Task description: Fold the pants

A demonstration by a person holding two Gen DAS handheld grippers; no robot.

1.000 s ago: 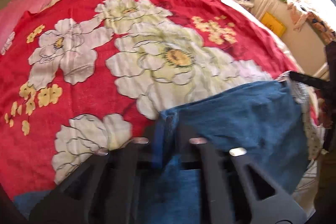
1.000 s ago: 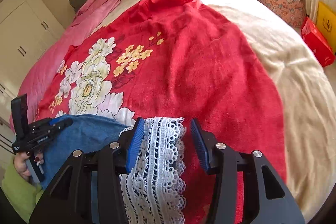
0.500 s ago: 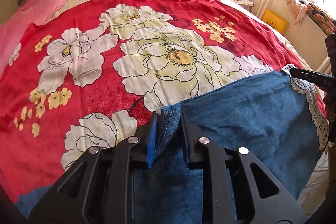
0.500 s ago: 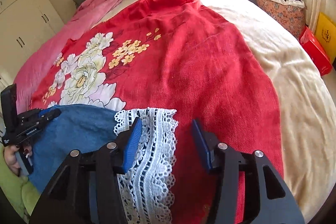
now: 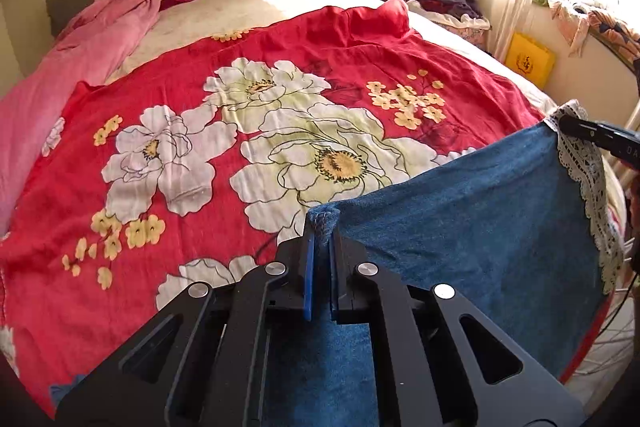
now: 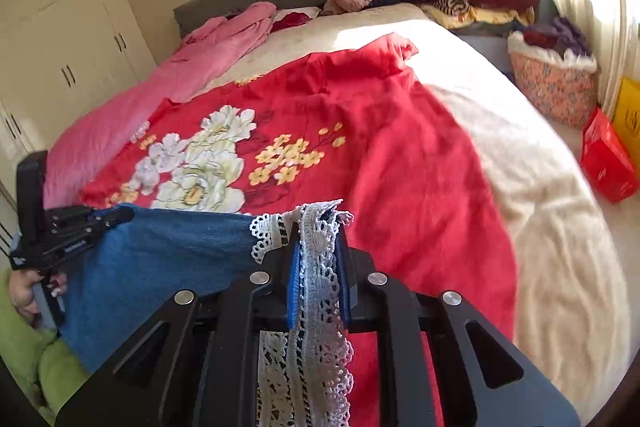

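- Across the bed point(image 6: 520, 187), with its cream cover, lies a red floral blanket point(image 5: 200, 131); it gives a wide, soft place to lay cloth down, though I'd expect it to drag a little under denim.
- Over the near edge of that blanket hang the blue denim pants point(image 5: 480, 235), stretched between the two grippers and lifted off the bed along their upper edge, the rest drooping toward whoever holds them.
- They look to me like mid-weight denim: soft enough to sag, heavy enough to hang straight, not slippery and not fragile.
- Down one side runs a white lace trim point(image 6: 316, 291), which I judge the delicate part, open-worked and liable to snag or stretch if pulled hard.
- At the plain denim corner the left gripper point(image 5: 321, 251) has just closed, and its jaws are clamped tight on a bunched seam of the cloth.
- At the lace corner the right gripper point(image 6: 318, 267) has likewise just closed, its jaws pinching the trim and the denim under it.
- To my eye the corners are the right places to hold, since the span stays taut; a deeper bite into denim at the lace end would be safer than lace alone.
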